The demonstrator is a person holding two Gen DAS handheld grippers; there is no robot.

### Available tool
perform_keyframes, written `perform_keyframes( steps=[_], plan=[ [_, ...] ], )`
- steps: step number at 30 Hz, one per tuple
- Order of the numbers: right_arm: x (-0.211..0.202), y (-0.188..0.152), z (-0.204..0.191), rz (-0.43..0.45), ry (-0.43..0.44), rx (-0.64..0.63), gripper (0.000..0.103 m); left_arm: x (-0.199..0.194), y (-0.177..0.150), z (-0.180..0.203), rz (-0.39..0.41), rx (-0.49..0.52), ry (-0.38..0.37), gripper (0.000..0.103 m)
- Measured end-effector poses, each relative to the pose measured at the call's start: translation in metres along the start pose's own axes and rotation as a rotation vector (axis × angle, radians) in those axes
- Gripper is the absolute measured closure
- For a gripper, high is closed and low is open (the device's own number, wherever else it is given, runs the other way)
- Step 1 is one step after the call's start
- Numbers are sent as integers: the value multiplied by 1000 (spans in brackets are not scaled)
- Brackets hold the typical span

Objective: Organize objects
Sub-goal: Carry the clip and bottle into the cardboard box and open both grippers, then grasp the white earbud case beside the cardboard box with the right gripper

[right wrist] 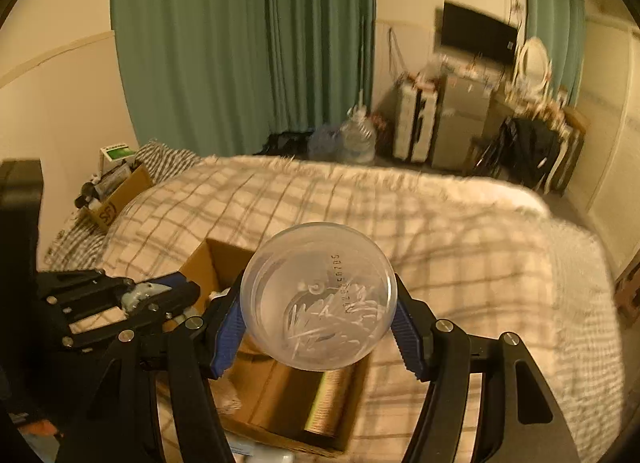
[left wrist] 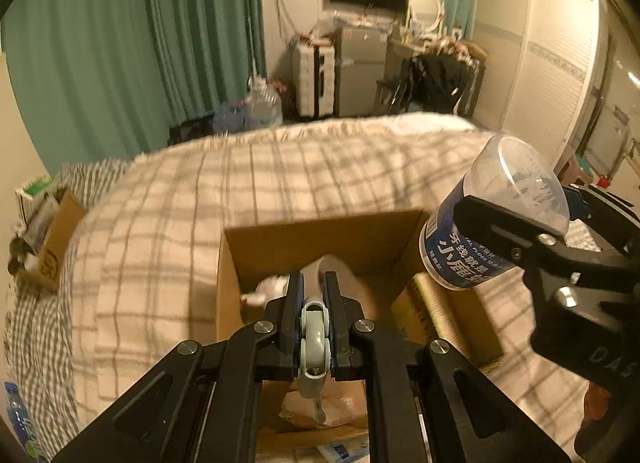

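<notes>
My left gripper (left wrist: 313, 287) is shut on a small grey-green clip-like tool (left wrist: 315, 339) and holds it over the open cardboard box (left wrist: 320, 239) on the bed. My right gripper (right wrist: 320, 299) is shut on a clear plastic jar with a blue label (left wrist: 492, 215), full of floss picks, held just right of and above the box. In the right wrist view the jar's clear bottom (right wrist: 319, 295) faces the camera, and the left gripper (right wrist: 160, 295) with the grey tool shows at the left. A gold cylinder (right wrist: 332, 399) lies inside the box.
The box sits on a bed with a cream plaid blanket (left wrist: 280, 171). A second cardboard box with clutter (left wrist: 56, 239) stands at the bed's far left. Green curtains (left wrist: 160, 43), a water jug (left wrist: 262, 107), a small fridge (left wrist: 360, 71) and a wardrobe (left wrist: 548, 63) lie beyond the bed.
</notes>
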State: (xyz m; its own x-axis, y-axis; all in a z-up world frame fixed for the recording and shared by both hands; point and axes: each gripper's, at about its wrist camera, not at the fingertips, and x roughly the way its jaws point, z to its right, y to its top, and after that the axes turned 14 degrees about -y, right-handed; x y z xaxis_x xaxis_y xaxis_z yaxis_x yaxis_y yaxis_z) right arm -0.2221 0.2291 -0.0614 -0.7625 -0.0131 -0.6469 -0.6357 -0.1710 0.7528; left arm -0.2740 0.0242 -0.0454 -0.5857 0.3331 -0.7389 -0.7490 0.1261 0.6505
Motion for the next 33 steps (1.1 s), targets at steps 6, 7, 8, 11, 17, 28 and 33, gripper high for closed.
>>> perform_keyframes(
  steps=[6, 7, 8, 11, 17, 28, 33],
  plan=[
    [22, -12, 0, -35, 94, 42, 37, 6, -6, -13, -31, -32, 2, 89],
    [17, -12, 1, -21, 100, 51, 31, 5, -5, -13, -31, -31, 4, 85],
    [13, -12, 3, -4, 100, 62, 27, 2, -5, -14, -30, -30, 8, 69],
    [-7, -11, 14, 29, 81, 90, 22, -11, -7, -15, 16, -34, 32, 18],
    [-68, -19, 36, 91, -7, 72, 10, -53, -21, -9, 75, -39, 33, 13],
    [-134, -89, 26, 167, -125, 36, 0, -113, -98, -4, 238, -105, 92, 0],
    [-110, -126, 10, 150, -99, 86, 0, -98, -131, -5, 225, -138, 103, 0]
  ],
)
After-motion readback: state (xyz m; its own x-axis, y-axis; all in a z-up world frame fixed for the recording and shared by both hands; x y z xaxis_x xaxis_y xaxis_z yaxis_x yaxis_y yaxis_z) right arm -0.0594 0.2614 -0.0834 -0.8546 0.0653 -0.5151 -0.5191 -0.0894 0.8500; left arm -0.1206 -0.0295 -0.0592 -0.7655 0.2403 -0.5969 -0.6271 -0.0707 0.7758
